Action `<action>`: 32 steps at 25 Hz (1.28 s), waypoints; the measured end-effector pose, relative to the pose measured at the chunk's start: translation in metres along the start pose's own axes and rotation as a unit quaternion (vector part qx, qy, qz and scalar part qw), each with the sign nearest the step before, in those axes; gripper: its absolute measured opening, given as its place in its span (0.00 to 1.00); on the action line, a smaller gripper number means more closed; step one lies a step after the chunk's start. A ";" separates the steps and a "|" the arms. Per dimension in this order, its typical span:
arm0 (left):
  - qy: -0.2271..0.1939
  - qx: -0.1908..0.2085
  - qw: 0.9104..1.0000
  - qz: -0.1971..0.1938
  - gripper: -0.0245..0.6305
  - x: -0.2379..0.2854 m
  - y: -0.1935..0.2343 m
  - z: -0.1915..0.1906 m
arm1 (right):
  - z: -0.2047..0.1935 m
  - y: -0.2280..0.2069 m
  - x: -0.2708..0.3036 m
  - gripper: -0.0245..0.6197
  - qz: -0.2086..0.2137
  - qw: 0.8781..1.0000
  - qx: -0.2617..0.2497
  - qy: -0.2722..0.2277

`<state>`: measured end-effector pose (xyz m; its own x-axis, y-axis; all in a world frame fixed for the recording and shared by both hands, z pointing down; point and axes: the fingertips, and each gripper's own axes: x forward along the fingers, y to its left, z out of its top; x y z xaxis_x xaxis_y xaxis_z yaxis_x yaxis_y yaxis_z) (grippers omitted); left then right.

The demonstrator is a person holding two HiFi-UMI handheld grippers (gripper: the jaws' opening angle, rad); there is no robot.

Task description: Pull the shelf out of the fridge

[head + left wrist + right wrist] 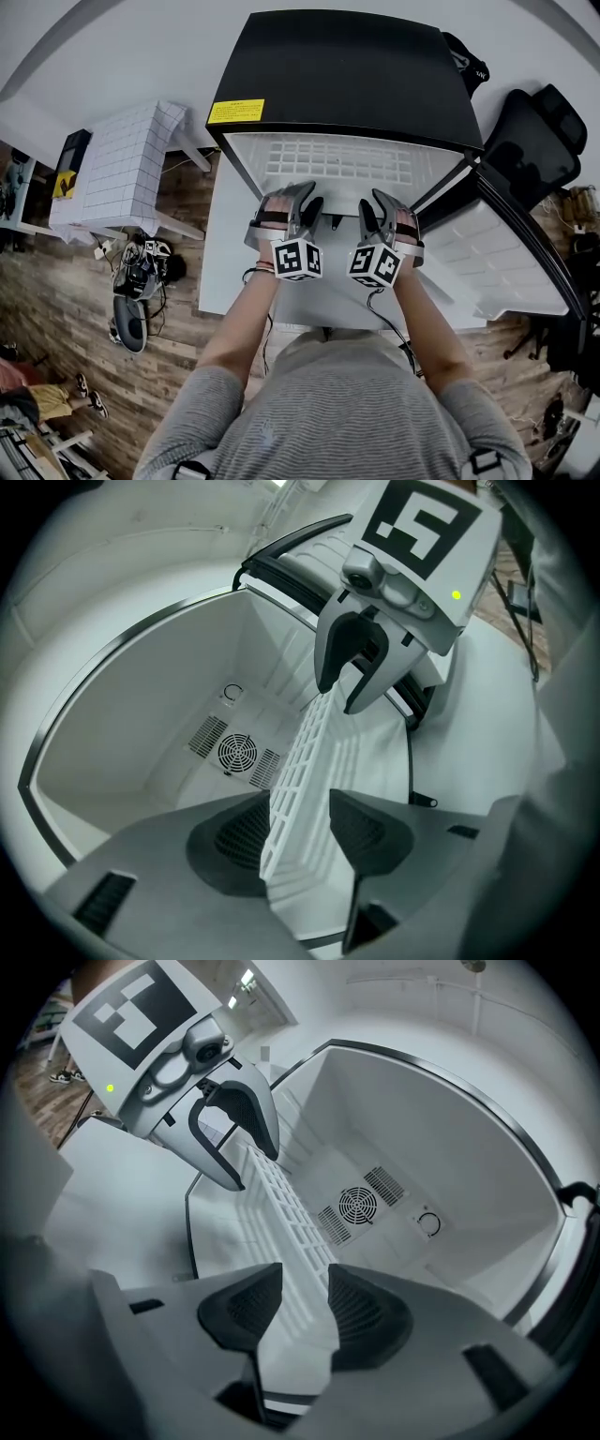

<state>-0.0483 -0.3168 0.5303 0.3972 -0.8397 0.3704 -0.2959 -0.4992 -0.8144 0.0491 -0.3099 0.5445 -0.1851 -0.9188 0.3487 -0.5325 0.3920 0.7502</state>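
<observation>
The white grid shelf [337, 159] sticks partway out of the open black-topped fridge [342, 75], with both grippers side by side on its front edge. My left gripper [305, 202] is shut on the shelf's edge [314, 752], the grid running up between its pads [370, 832]. My right gripper [370, 206] is likewise shut on the shelf [281, 1204], a little to the right. Each gripper view shows the other gripper clamped on the same edge: the right gripper [352, 682] and the left gripper [239, 1147]. The white fridge cavity with its round fan grille [237, 754] lies behind.
The fridge door [506, 244] hangs open to the right. A black office chair [539, 141] stands beyond it. A white tiled cabinet [131, 159] is at the left, with cables and gear [141, 272] on the wood floor beside it.
</observation>
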 end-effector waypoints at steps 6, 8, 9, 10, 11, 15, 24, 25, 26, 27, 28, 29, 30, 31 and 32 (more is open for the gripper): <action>0.012 0.019 1.000 -0.001 0.32 0.010 0.003 -0.005 | -0.003 -0.005 0.010 0.28 -0.008 1.000 -0.007 0.008; 0.014 0.024 1.000 -0.003 0.32 0.015 0.004 -0.006 | -0.004 -0.007 0.014 0.28 -0.010 1.000 -0.008 0.011; 0.014 0.025 1.000 -0.003 0.32 0.017 0.005 -0.006 | -0.005 -0.008 0.016 0.28 -0.011 1.000 -0.009 0.013; 0.015 0.025 1.000 -0.004 0.32 0.019 0.005 -0.007 | -0.005 -0.008 0.018 0.28 -0.012 1.000 -0.008 0.014; 0.016 0.025 1.000 -0.005 0.32 0.021 0.005 -0.008 | -0.005 -0.009 0.020 0.28 -0.012 1.000 -0.007 0.015; 0.022 0.031 0.999 -0.008 0.32 0.027 0.004 -0.013 | -0.004 -0.008 0.026 0.28 -0.012 1.000 -0.011 0.015; 0.036 0.035 0.999 -0.006 0.32 0.038 0.006 -0.020 | -0.012 -0.007 0.042 0.28 -0.008 0.999 -0.027 0.033; 0.038 0.037 0.999 -0.006 0.32 0.039 0.006 -0.021 | -0.013 -0.007 0.043 0.28 -0.009 0.999 -0.029 0.033; 0.040 0.039 0.998 -0.007 0.32 0.041 0.006 -0.022 | -0.013 -0.007 0.045 0.28 -0.009 0.999 -0.030 0.033; 0.042 0.040 0.998 -0.007 0.32 0.042 0.005 -0.023 | -0.013 -0.007 0.046 0.28 -0.009 0.999 -0.031 0.033; 0.043 0.041 0.998 -0.006 0.32 0.043 0.005 -0.024 | -0.013 -0.007 0.047 0.28 -0.010 0.999 -0.032 0.033; 0.044 0.043 0.998 -0.006 0.32 0.044 0.006 -0.024 | -0.013 -0.008 0.048 0.28 -0.010 0.999 -0.035 0.034; 0.045 0.044 0.998 -0.005 0.32 0.045 0.006 -0.024 | -0.014 -0.008 0.049 0.28 -0.011 0.999 -0.038 0.036; 0.047 0.044 0.998 -0.004 0.32 0.046 0.006 -0.025 | -0.014 -0.008 0.050 0.28 -0.012 0.998 -0.043 0.037; 0.049 0.046 0.998 -0.003 0.32 0.047 0.006 -0.025 | -0.015 -0.008 0.051 0.28 -0.013 0.998 -0.048 0.038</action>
<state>-0.0536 -0.3649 0.5538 0.3114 -0.8553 0.4142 -0.2111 -0.4872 -0.8474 0.0558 -0.3597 0.5645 -0.1069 -0.9243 0.3665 -0.4550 0.3732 0.8085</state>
